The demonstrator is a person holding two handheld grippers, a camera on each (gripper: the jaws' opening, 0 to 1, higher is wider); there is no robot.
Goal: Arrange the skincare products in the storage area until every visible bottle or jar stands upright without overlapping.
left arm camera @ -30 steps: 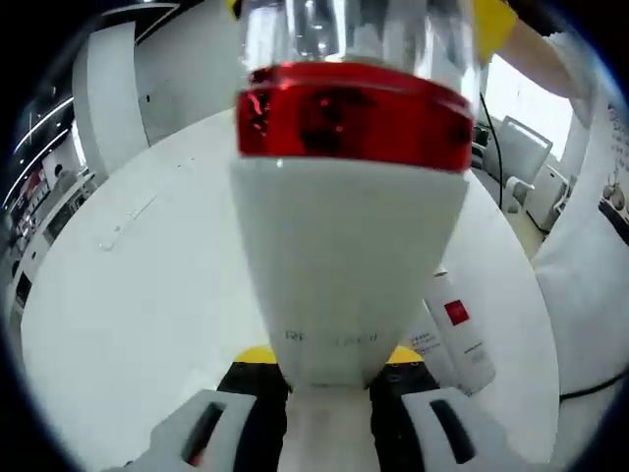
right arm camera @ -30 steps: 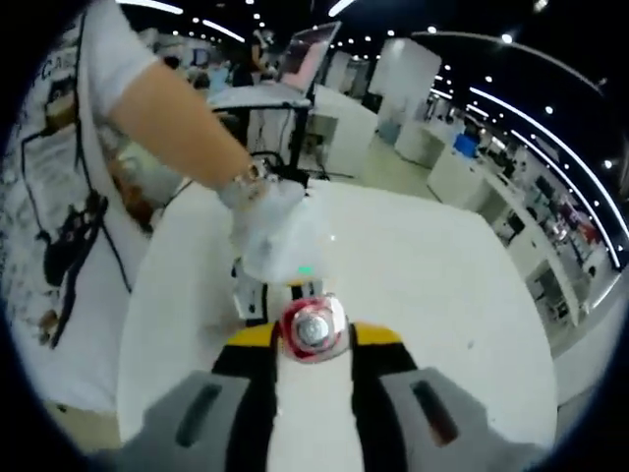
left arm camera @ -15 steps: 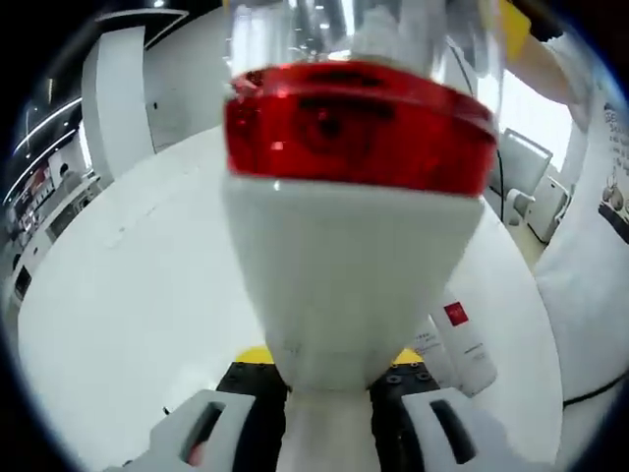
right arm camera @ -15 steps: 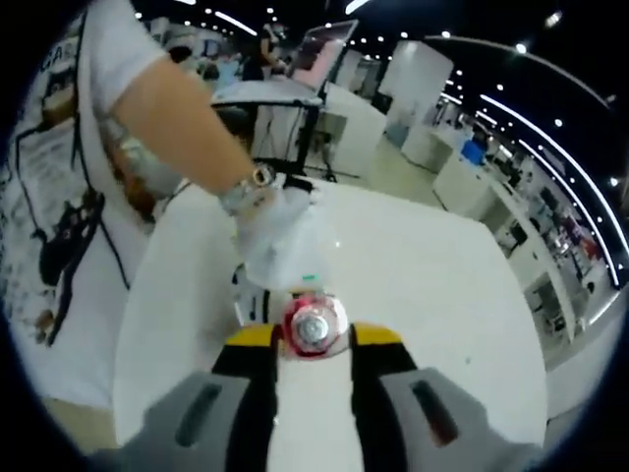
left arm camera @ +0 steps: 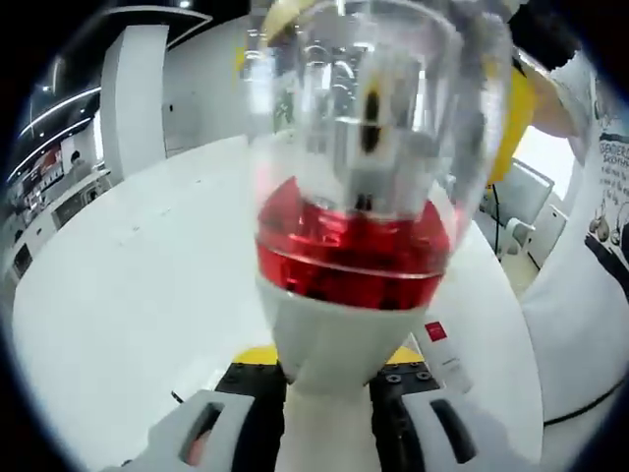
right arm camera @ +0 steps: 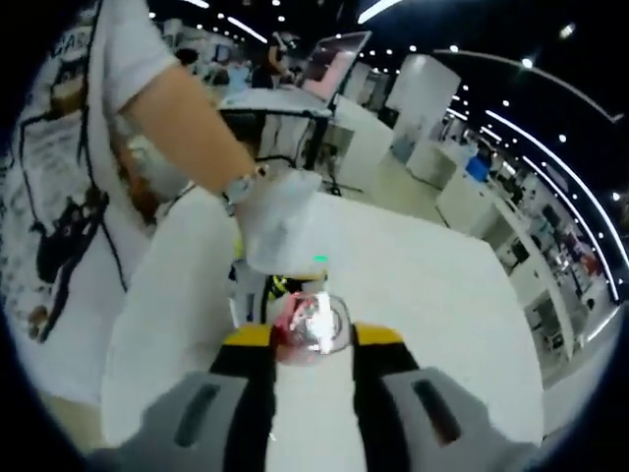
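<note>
On the white table (left arm camera: 118, 295), both grippers clamp one red-banded bottle (left arm camera: 359, 246); a tube (left arm camera: 447, 359) at lower right lies flat, unsorted.

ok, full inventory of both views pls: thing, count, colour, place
Bottle: 1, white body, red band, clear cap; gripped between both grippers' jaws, above the table.
Tube: 1, white with a red square; lying flat on the table, past the bottle.
Table: 1, white, round.
Left gripper: grey with black and yellow jaws, shut on the bottle's base.
Right gripper: same colours, shut on the bottle near its cap.
Person's gloved hand: 1, white glove, just beyond the cap.
</note>
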